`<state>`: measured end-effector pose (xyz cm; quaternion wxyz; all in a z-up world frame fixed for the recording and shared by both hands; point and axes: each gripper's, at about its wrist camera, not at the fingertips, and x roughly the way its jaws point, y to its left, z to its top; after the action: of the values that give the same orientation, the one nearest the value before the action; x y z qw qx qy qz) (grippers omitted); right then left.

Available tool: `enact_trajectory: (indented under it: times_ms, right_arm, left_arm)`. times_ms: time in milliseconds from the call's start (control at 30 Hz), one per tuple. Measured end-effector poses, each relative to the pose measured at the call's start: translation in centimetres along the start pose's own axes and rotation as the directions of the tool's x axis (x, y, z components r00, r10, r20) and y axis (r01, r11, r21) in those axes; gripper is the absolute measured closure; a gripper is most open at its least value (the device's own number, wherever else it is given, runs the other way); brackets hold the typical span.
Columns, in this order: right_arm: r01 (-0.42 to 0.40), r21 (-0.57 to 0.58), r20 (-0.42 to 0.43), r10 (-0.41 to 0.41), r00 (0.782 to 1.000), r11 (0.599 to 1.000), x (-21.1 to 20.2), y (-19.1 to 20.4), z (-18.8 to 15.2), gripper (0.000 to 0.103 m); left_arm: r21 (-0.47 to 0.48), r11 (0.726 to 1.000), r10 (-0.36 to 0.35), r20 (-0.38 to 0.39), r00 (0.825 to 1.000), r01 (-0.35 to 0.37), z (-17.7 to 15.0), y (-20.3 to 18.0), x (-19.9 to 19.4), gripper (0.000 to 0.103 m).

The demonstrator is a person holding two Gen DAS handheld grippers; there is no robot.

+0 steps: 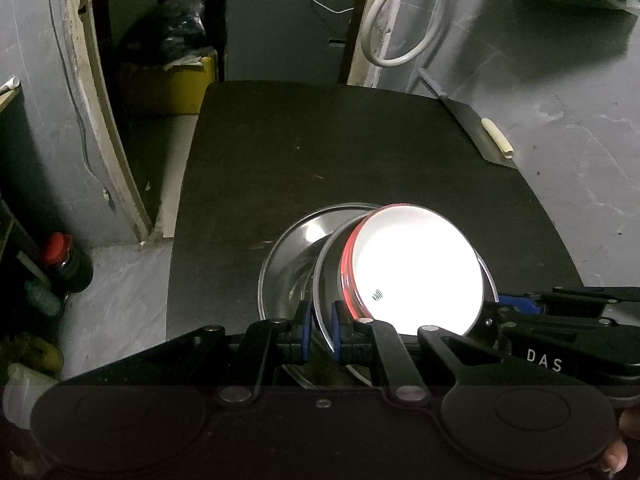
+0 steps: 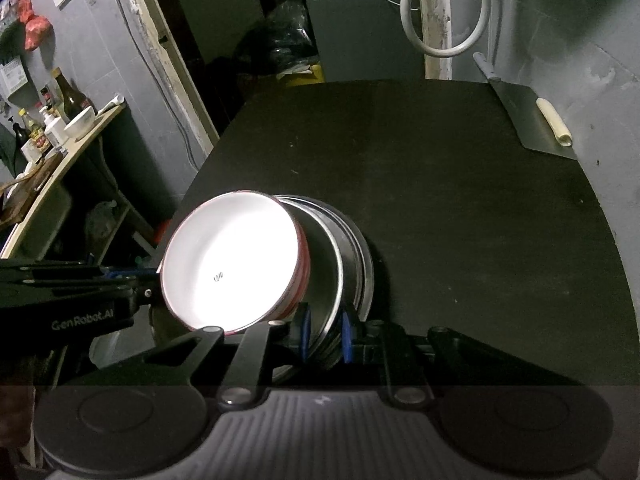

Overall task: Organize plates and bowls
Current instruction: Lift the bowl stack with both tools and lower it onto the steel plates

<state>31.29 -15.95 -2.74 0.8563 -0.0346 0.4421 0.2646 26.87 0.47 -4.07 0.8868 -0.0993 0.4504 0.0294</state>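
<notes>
A white bowl with a red outside (image 1: pixel 416 268) sits inside a steel bowl (image 1: pixel 326 256), which rests on a steel plate (image 1: pixel 288 256) on the black table (image 1: pixel 320 152). My left gripper (image 1: pixel 320 334) is shut on the steel bowl's near rim. In the right wrist view the white bowl (image 2: pixel 232 264) lies in the steel bowl (image 2: pixel 336 248) over the plate (image 2: pixel 366 268). My right gripper (image 2: pixel 325 332) is shut on the rims of the steel bowl and plate stack from the opposite side.
A cleaver (image 2: pixel 532 120) with a cream roll on it lies at the table's far right corner. A side shelf with bottles and a white bowl (image 2: pixel 80 120) stands to the left. A white hose (image 2: pixel 444 12) hangs on the back wall.
</notes>
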Motion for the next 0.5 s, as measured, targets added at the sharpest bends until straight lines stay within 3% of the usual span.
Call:
enact_trajectory:
  times_ms: [500]
  right_arm:
    - [0.011,-0.004,-0.009,-0.011,1.000,1.000,0.18,0.64,-0.28,0.084]
  left_arm:
    - [-0.005,1.000,0.005,-0.014,1.000,-0.005,-0.13,0.18,0.51,0.093]
